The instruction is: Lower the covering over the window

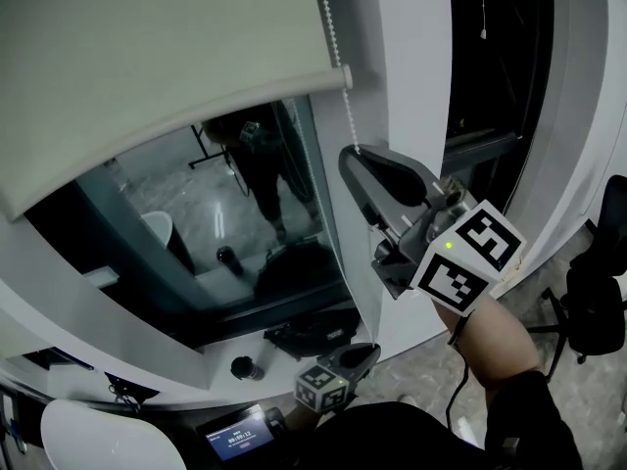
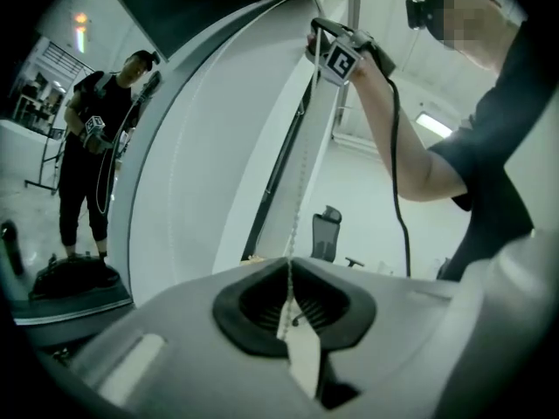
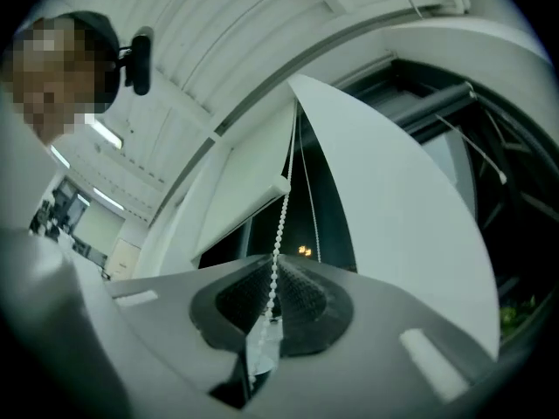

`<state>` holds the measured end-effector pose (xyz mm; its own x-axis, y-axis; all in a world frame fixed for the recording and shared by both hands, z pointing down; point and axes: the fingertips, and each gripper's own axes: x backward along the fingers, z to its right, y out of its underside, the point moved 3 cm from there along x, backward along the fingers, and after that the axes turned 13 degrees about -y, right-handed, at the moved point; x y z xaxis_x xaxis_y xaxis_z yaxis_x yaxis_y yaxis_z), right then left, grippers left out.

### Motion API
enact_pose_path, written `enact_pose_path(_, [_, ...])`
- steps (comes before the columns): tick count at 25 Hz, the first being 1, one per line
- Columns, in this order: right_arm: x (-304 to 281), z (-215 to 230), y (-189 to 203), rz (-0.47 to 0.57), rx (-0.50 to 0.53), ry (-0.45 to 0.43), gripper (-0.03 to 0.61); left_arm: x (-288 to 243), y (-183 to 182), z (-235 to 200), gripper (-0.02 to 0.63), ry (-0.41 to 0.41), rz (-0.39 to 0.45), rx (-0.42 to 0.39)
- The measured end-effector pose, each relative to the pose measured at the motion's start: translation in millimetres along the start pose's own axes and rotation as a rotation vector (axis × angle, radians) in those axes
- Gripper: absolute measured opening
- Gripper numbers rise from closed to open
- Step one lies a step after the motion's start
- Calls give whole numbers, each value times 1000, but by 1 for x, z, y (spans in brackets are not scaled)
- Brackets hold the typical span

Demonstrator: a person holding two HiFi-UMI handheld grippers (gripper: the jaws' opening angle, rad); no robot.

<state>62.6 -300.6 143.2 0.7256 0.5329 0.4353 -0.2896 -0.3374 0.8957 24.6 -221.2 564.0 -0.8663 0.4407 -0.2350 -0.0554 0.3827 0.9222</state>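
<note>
Blind position: partly lowered. It covers the upper part of the window, and its bottom bar runs across the glass with the lower panes uncovered beneath it. The glass is dark and shows a reflection of a standing figure.

Bead chain location: at the right end of the blind, hanging beside the white frame post and running down past the bottom bar.

Right gripper: raised just below the right end of the bottom bar, tilted upward. Its fingers are pressed together on the bead chain; the right gripper view shows the beads passing straight between the dark ribbed pads and rising from them to the blind.

Left gripper: lower on the same chain, near the sill, roughly level. Its fingers are likewise closed on the bead chain, which the left gripper view shows entering the pads and running up to the right gripper above.

Surroundings: a black office chair stands on the floor to the right, well apart from the window. A small device with a lit screen lies at the lower edge of the head view.
</note>
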Motion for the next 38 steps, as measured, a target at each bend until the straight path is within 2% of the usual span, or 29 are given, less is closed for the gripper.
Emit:
enact_pose_path(1, [8, -1, -4, 11, 92, 25, 12, 1, -2, -2, 11, -7, 14, 19])
enact_pose_path(3, [28, -5, -16, 25, 354, 101, 11, 2, -8, -6, 11, -11, 28, 58])
enact_pose_path(5, [43, -13, -28, 25, 574, 170, 11, 1, -18, -6, 9, -23, 13, 46])
enact_pose_path(9, [59, -28, -19, -65, 846, 242, 9, -12, -4, -9, 9, -56, -42, -46])
enact_pose_path(11, [66, -38, -3, -142, 957, 226, 9, -17, 8, -13, 11, -89, -87, -41])
enact_pose_path(13, [70, -47, 20, -222, 1019, 181, 9, -17, 15, -21, 11, -117, -93, -40])
enact_pose_path(16, [83, -44, 64, -346, 976, 132, 9, -5, 2, -37, 12, -112, 37, 3])
enact_pose_path(19, [107, -34, 117, -485, 864, 126, 9, 28, -34, -62, 12, -131, 221, 90])
enact_pose_path(21, [124, -29, 154, -565, 784, 125, 9, 58, -64, -80, 17, -113, 337, 176])
enact_pose_path(23, [139, -25, 189, -624, 703, 128, 9, 91, -88, -100, 65, -61, 453, 274])
enact_pose_path(24, [146, -24, 204, -645, 663, 132, 9, 106, -98, -111, 100, -49, 503, 296])
enact_pose_path(28, [161, -23, 247, -684, 520, 153, 11, 154, -129, -141, 212, -98, 583, 227])
enact_pose_path(29, [162, -25, 254, -686, 496, 148, 11, 160, -137, -140, 218, -93, 591, 214])
enact_pose_path(31, [158, -34, 265, -691, 467, 113, 11, 159, -156, -125, 212, -64, 583, 160])
enact_pose_path(33, [149, -46, 283, -707, 446, 61, 11, 139, -177, -96, 204, -11, 543, 68])
enact_pose_path(35, [145, -55, 312, -744, 410, 19, 11, 110, -194, -67, 192, 28, 507, -11])
enact_pose_path(38, [153, -70, 362, -838, 332, -29, 11, 66, -205, -34, 173, 35, 461, -90])
